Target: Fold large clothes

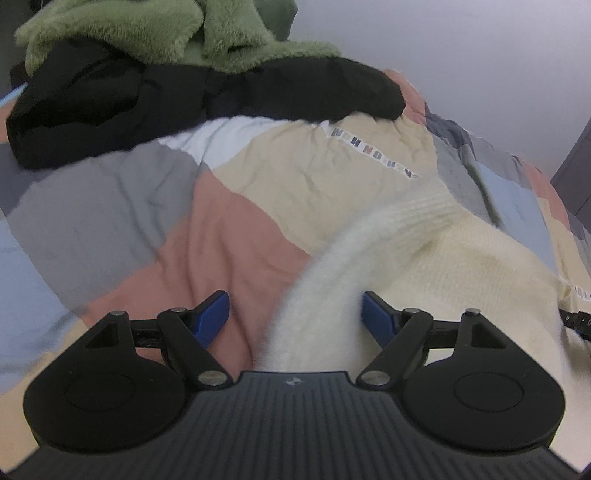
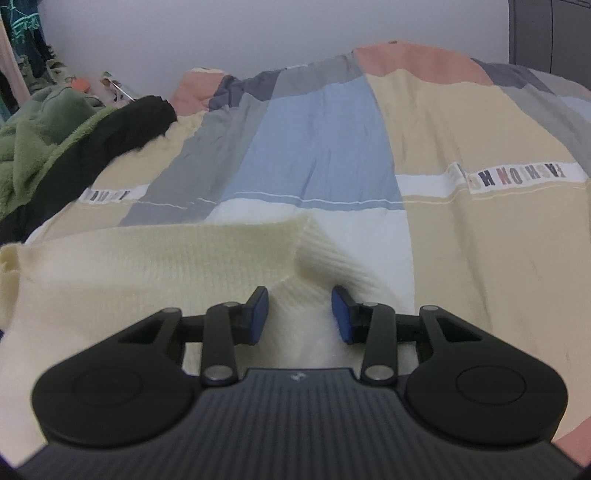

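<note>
Loosely, both grippers straddle the cream sweater (image 2: 147, 266) on the bed (image 2: 317, 162). Left gripper (image 1: 295, 314) jaws spread wide around a sleeve; right gripper (image 2: 300, 314) jaws half-spread, not pinching. Closing now risks bunching knit or snagging the quilt.

Cream ribbed sweater (image 2: 147, 266), colour-block patchwork quilt (image 2: 314, 155), green fleece (image 1: 147, 29), black garment (image 1: 147, 99)

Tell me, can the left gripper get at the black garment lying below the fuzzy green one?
Probably yes. Only bare patchwork bedcover lies between the open left gripper and the black garment, though the cream knitted sleeve sits between its fingers.
</note>
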### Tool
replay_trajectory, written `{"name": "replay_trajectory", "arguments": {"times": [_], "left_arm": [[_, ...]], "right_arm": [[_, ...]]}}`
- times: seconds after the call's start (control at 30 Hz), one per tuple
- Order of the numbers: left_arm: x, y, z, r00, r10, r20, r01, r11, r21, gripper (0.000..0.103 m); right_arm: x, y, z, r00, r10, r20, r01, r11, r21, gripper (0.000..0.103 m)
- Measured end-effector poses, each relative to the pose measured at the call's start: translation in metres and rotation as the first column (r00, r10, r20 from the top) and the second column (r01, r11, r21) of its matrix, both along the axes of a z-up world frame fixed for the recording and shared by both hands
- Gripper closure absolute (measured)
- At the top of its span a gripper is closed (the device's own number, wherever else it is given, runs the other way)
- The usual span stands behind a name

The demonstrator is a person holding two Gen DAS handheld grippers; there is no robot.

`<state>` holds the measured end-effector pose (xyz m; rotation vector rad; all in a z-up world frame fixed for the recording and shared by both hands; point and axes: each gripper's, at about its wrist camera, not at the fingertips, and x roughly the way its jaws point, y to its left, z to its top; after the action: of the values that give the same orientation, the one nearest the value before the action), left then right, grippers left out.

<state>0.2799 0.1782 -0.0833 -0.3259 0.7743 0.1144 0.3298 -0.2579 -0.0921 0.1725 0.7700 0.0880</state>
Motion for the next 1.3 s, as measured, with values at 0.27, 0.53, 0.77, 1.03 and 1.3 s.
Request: {"name": "replay_trajectory", "arguments": {"times": [0.27, 0.53, 0.77, 1.03, 1.3], "left_arm": [[-0.056, -0.031, 0.038, 0.993, -0.036, 0.11, 0.032, 0.999, 0.04, 0.022], [-0.128, -0.072, 0.057, 0.979, -0.106, 0.173, 0.096, 0.993, 0.067, 0.022], [-0.178, -0.105, 0.064, 0.966, -0.161, 0.204, 0.153, 0.987, 0.054, 0.022], [-0.206, -0.123, 0.054, 0.967, -0.197, 0.159, 0.194, 0.98, 0.033, 0.022], [-0.213, -0.126, 0.051, 0.97, -0.196, 0.143, 0.195, 0.981, 0.026, 0.022]], "right_arm": [[-0.044, -0.007, 0.032, 0.998, -0.03, 0.063, 0.024, 0.996, 0.082, 0.059], [-0.118, 0.008, 0.061, 0.991, 0.033, 0.13, -0.052, 0.989, 0.139, 0.059], [-0.187, 0.02, 0.062, 0.984, 0.123, 0.126, -0.154, 0.95, 0.273, 0.059], [-0.221, 0.036, 0.056, 0.985, 0.163, 0.056, -0.172, 0.899, 0.402, 0.046], [-0.237, 0.039, 0.04, 0.983, 0.179, -0.028, -0.133, 0.817, 0.561, 0.033]]}}
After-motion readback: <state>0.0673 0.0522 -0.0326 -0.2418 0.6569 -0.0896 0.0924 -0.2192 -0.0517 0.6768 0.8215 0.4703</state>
